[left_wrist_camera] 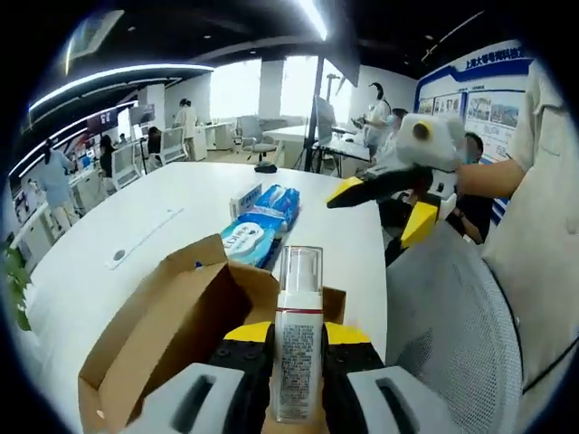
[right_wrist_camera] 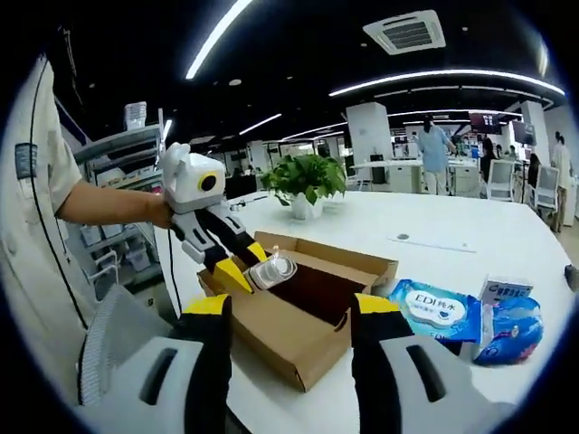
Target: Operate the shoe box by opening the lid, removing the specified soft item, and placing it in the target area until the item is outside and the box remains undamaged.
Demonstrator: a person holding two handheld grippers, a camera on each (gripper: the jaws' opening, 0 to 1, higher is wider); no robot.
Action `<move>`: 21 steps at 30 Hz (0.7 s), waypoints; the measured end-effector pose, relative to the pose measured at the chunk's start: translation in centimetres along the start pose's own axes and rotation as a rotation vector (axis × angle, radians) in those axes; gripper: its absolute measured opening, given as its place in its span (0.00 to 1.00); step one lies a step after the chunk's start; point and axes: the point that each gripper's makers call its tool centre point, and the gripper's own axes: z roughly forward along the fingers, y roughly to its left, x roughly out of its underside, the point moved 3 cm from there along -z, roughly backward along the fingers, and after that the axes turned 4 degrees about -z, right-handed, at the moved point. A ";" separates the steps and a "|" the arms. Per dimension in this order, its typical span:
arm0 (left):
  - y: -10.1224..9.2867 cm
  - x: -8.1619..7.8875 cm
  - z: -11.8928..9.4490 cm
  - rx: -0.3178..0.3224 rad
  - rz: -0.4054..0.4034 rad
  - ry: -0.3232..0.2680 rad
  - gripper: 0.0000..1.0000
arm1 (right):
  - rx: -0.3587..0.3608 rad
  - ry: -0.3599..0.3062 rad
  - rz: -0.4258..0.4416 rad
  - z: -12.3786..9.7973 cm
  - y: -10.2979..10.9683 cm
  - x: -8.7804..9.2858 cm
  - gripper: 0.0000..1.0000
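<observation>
The brown cardboard shoe box (left_wrist_camera: 172, 334) stands open on the white table, its flap raised to the left. My left gripper (left_wrist_camera: 297, 333) is shut on a white pump bottle (left_wrist_camera: 298, 339) with a clear cap, held upright above the box's near end. From the right gripper view, that left gripper (right_wrist_camera: 249, 267) holds the bottle (right_wrist_camera: 271, 268) over the box (right_wrist_camera: 298, 334). My right gripper (right_wrist_camera: 291, 307) is open and empty, hovering short of the box. It also hangs in the air in the left gripper view as the right gripper (left_wrist_camera: 384, 210), with its yellow tips apart.
Blue wet-wipe packs (left_wrist_camera: 258, 226) and a small carton (left_wrist_camera: 244, 197) lie on the table (left_wrist_camera: 136, 226) beyond the box; the same wipes (right_wrist_camera: 439, 312) sit right of it. A potted plant (right_wrist_camera: 308, 181) stands at the far edge. A mesh chair back (left_wrist_camera: 452, 334) is close by.
</observation>
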 end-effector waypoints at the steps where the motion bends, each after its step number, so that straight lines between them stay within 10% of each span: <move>1: -0.4 -0.1 0.1 0.007 -0.004 -0.012 0.20 | 0.000 -0.002 0.005 0.0 0.1 -0.1 0.47; 21: -4.8 -2.5 2.0 0.093 -0.120 -0.216 0.20 | -0.042 -0.064 0.102 0.7 1.2 -1.4 0.33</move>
